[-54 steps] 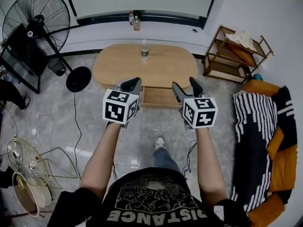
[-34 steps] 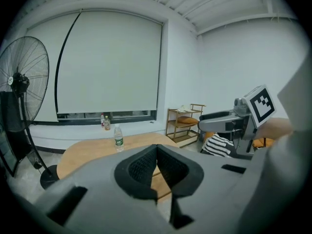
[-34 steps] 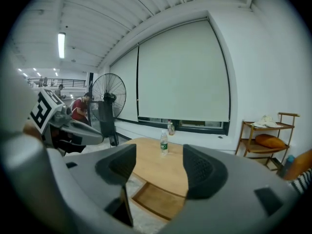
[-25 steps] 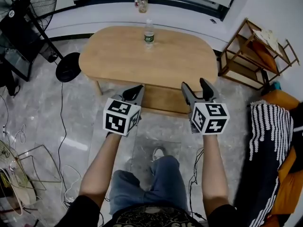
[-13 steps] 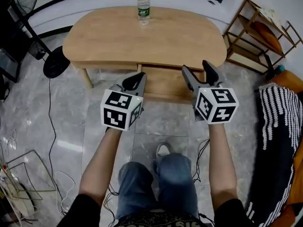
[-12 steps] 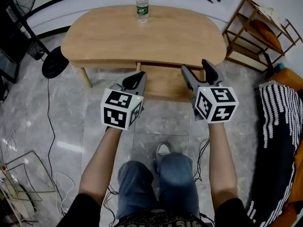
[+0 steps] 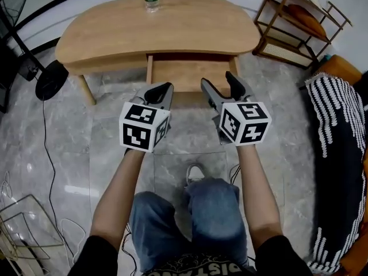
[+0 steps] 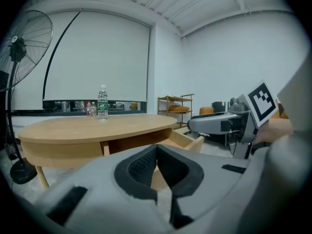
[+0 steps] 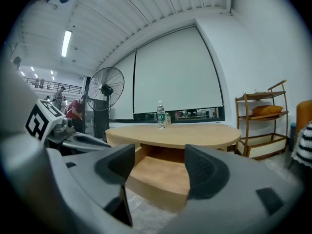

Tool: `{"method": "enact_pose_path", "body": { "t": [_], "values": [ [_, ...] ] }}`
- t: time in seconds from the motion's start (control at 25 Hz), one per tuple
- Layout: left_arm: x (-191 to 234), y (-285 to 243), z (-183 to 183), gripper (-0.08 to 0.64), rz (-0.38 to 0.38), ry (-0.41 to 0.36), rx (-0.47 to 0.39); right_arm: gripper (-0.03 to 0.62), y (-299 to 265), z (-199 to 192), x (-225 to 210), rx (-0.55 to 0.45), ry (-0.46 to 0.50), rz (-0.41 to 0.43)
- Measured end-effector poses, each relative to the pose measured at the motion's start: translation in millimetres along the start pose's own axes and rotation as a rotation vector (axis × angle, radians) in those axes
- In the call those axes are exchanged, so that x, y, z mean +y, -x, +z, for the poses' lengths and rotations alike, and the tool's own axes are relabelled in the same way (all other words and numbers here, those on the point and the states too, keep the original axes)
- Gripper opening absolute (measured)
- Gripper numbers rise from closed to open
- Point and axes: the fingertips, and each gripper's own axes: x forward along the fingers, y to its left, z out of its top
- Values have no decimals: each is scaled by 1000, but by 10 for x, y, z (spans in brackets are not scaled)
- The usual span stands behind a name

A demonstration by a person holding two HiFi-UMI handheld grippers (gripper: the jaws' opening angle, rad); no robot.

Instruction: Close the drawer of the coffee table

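left gripper (image 7: 162, 91): jaws pressed together, nothing held. drawer (image 7: 192, 73) stands pulled out from coffee table (image 7: 115, 30), just beyond both grippers. rigid wood, likely light and free-sliding; push flat on its front panel. right gripper (image 7: 219, 84): jaws wide apart, empty.

My table (image 7: 172, 22) and its drawer (image 7: 190, 73) are pale honey wood. My left tongs (image 7: 165, 87) and right tongs (image 7: 217, 79) are grey with black pads (image 9: 207, 172), their cubes (image 7: 144, 126) white with black squares. The floor (image 7: 103, 148) is grey marble; the throw (image 7: 339, 125) black with white stripes.
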Motion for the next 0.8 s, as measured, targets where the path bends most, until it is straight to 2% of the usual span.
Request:
{"method": "enact_pose_path", "body": {
  "t": [0.52,0.8],
  "values": [
    [-241,-140,-358,5,-25,-26,5,327,186,-813,-51,-5,-98,-31],
    [-271,-214,-511,5,-29,-40,35,328,140,-1288,-246,-10,-264,-53]
  ]
}}
